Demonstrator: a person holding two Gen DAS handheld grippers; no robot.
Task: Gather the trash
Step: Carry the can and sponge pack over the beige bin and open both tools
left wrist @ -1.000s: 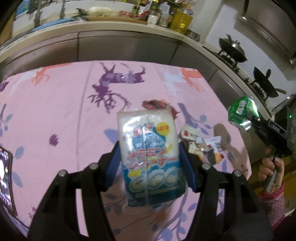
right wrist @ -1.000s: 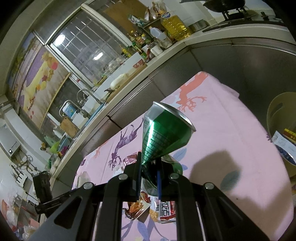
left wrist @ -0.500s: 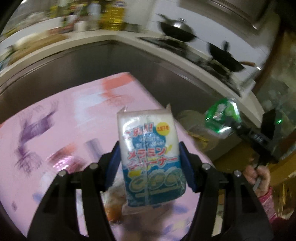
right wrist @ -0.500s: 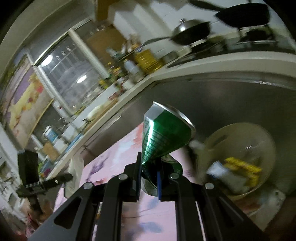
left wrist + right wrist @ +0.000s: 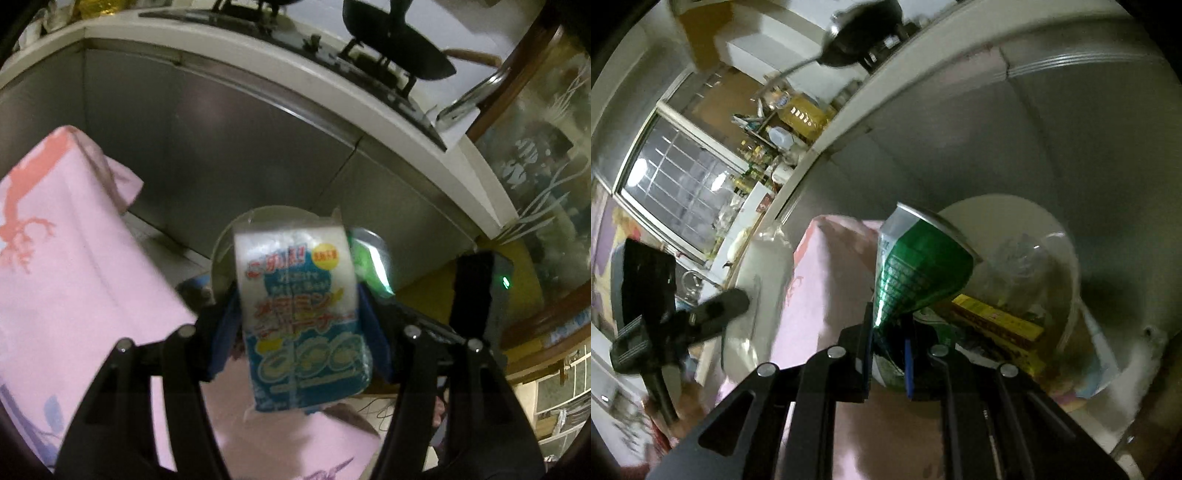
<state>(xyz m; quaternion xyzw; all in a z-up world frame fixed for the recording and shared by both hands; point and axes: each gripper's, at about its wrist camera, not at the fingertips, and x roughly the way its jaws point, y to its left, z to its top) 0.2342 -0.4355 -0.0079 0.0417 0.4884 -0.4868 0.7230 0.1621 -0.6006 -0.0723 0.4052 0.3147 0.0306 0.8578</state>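
Observation:
A white and blue sponge packet (image 5: pixel 299 314) stands upright between the blue pads of my left gripper (image 5: pixel 299 332), which is shut on it. It hangs past the table's corner, in front of the cream round bin (image 5: pixel 258 214). My right gripper (image 5: pixel 888 347) is shut on the pinched end of a crushed green can (image 5: pixel 916 273), just before the bin's rim (image 5: pixel 1015 203). In the left wrist view the can (image 5: pixel 364 258) shows behind the packet. The bin holds a yellow box (image 5: pixel 997 325) and a clear plastic bottle (image 5: pixel 1023 258).
The pink printed tablecloth (image 5: pixel 74 258) ends at a corner left of the bin. Grey cabinet fronts (image 5: pixel 221 147) stand close behind the bin, under a counter with a stove and black woks (image 5: pixel 399 37). A glass door (image 5: pixel 546 184) is at the right.
Both grippers have swung from over the pink table to the bin beside its corner. The packet and the can stay gripped as before. The wrappers on the table have left the view.

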